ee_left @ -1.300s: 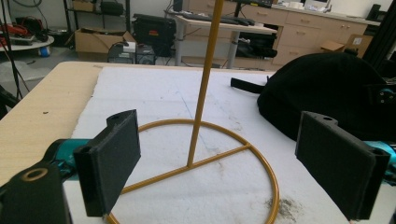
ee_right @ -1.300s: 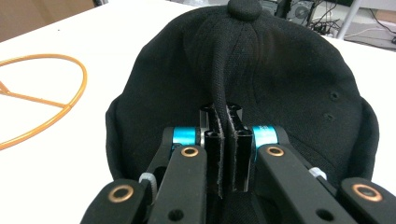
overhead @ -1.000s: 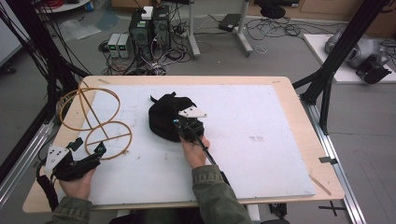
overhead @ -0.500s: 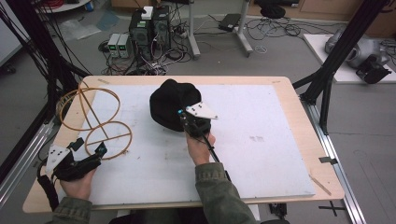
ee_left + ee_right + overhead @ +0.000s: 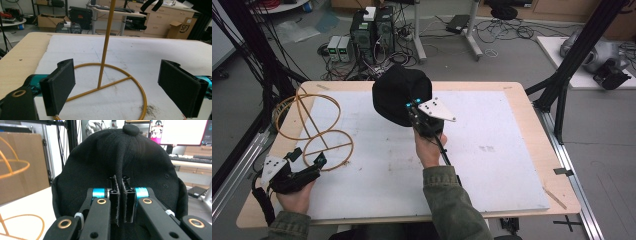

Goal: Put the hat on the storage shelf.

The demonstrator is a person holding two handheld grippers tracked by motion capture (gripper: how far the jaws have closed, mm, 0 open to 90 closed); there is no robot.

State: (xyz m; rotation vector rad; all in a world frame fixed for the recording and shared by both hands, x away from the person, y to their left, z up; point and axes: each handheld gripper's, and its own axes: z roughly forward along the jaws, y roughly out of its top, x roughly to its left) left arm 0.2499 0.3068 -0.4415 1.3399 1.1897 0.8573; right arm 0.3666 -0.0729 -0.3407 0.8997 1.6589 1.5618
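A black cap (image 5: 399,92) (image 5: 120,162) hangs in the air above the middle of the white mat, held up by my right gripper (image 5: 414,114) (image 5: 119,185). Its jaws are shut on a fold of the cap's fabric. A yellow wire stand (image 5: 312,125) with a round base ring and domed top stands at the mat's left edge. My left gripper (image 5: 307,155) (image 5: 116,86) rests low at the front left, open, with the stand's base ring (image 5: 110,85) and upright rod between and beyond its jaws, not touching them.
The white mat (image 5: 492,150) covers most of the wooden table (image 5: 532,110). Black frame posts (image 5: 572,65) rise at both sides. Computers and cables lie on the floor behind the table.
My right gripper has lifted the cap off the mat and raised it higher and slightly to the far side. The left gripper has stayed in place.
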